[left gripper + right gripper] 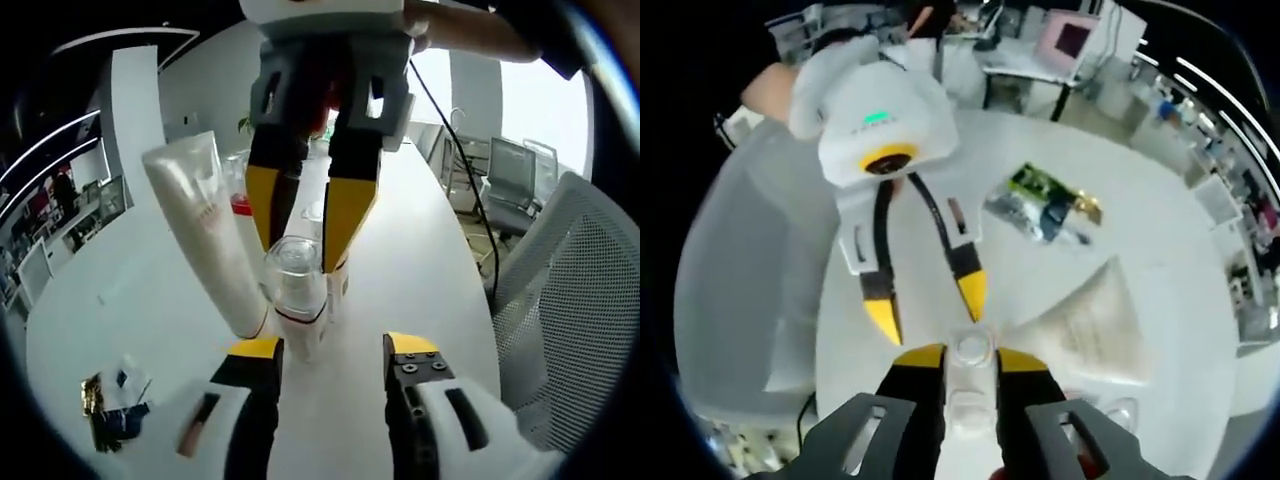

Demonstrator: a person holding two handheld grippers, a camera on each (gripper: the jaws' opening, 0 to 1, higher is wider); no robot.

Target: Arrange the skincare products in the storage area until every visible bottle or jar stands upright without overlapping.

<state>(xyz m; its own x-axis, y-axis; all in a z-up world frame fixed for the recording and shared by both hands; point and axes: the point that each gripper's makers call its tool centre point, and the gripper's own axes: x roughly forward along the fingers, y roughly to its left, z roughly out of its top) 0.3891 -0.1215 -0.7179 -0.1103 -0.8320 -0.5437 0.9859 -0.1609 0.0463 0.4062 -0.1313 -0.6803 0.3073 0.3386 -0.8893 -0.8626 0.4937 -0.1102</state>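
Note:
A small clear-capped bottle [296, 285] stands upright on the white table, and my right gripper [300, 250] comes down from above, shut on its cap. In the right gripper view the same bottle [971, 350] sits between the yellow jaw tips of the right gripper [970, 360]. My left gripper [332, 348] is open just in front of the bottle with nothing between its jaws; it faces the right gripper as the left gripper [928, 308]. A tall white tube [205, 230] stands cap-down, leaning beside the bottle. Behind it is a bottle with a red band [241, 206].
The white tube [1100, 320] lies to the right in the right gripper view, with a small clear jar [1122, 410] near it. Several small packets [110, 405] lie on the table [420, 260]; they appear as packets [1045, 205] too. A mesh office chair [570, 290] stands at the table's edge.

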